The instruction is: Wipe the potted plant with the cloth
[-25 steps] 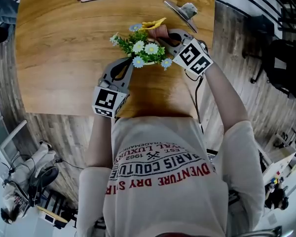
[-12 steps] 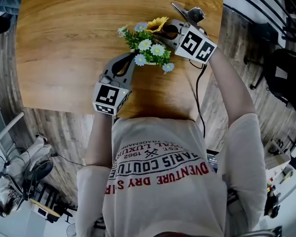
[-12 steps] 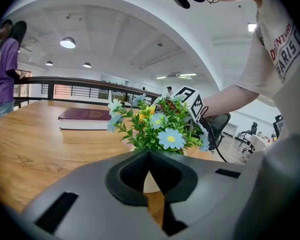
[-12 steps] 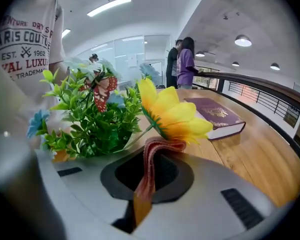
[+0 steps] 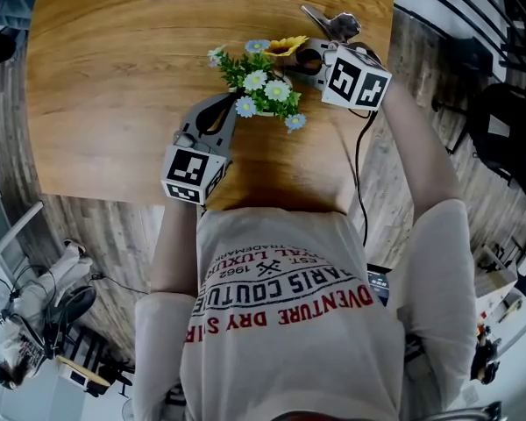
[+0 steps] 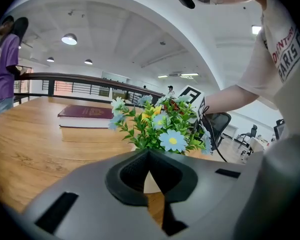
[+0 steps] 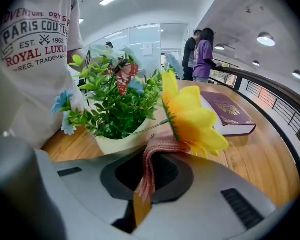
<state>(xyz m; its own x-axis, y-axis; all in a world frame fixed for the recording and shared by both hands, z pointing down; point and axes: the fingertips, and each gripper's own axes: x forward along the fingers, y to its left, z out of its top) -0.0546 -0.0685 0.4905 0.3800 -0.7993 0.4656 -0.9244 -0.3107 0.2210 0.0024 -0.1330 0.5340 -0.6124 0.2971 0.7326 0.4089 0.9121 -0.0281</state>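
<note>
Right claw [image 5: 305, 58] is pinching pink cloth [image 7: 148, 170], having swung from right side of potted plant [image 5: 265, 91] to its back and rolled. Wiping is reaching yellow flower [image 7: 192, 119]. Plant is standing mid-desk [image 5: 105, 86]. Left claw [image 5: 230, 110] is staying pressed together, just beside pot [image 6: 149, 180]. Head view is showing both claws flanking plant. Only right gripper view is showing cloth lying against petals.

right gripper [image 7: 141, 199]: jaws closed on the pink cloth [image 7: 155, 151] | cloth: rises out of the jaws, its fold touching the underside of the yellow flower [image 7: 192, 119] | potted plant [image 7: 115, 104]: cream pot (butterfly ornament [image 7: 124, 76] among the leaves), upright on the wooden table [image 7: 260, 159] | maroon book [image 7: 230, 115]: flat, right of plant
</note>
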